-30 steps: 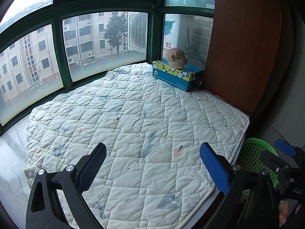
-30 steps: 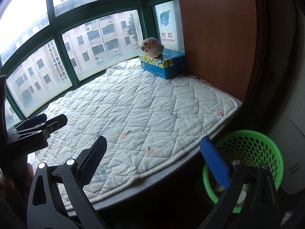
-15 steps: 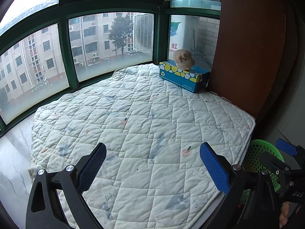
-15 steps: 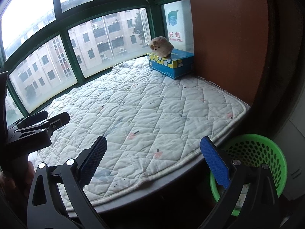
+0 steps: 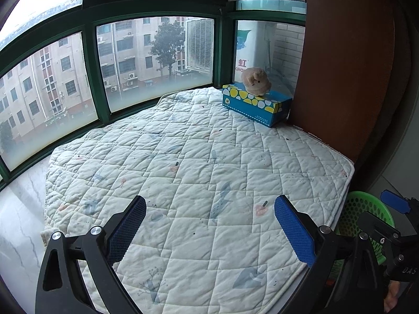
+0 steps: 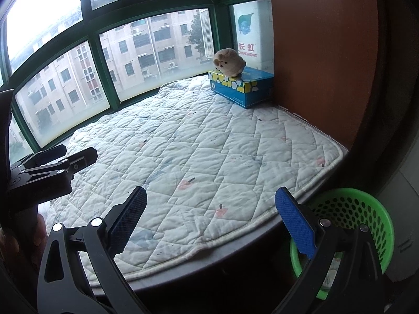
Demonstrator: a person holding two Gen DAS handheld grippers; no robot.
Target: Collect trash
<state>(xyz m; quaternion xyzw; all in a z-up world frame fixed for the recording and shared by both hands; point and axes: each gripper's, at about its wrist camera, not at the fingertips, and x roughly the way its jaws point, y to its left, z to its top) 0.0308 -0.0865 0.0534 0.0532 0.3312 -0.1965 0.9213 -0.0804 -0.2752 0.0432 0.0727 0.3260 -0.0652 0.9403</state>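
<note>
My left gripper [image 5: 209, 225] is open and empty over the near part of a white quilted mat [image 5: 199, 162] on the window seat. My right gripper [image 6: 209, 219] is open and empty above the mat's front edge [image 6: 214, 243]. A green perforated basket [image 6: 345, 214] stands on the floor at the right, below the seat; it also shows in the left wrist view [image 5: 366, 209]. No loose trash shows on the mat. The left gripper appears at the left of the right wrist view [image 6: 52, 162].
A blue and yellow tissue box [image 5: 256, 104] with a beige plush toy [image 5: 255, 81] on top sits at the mat's far right corner. A brown wooden panel [image 5: 345, 65] bounds the right side. Green-framed windows [image 5: 89, 78] curve behind the mat.
Both views have pulled back and swung slightly; the tissue box sits further right in each frame. Both grippers stay open and empty.
</note>
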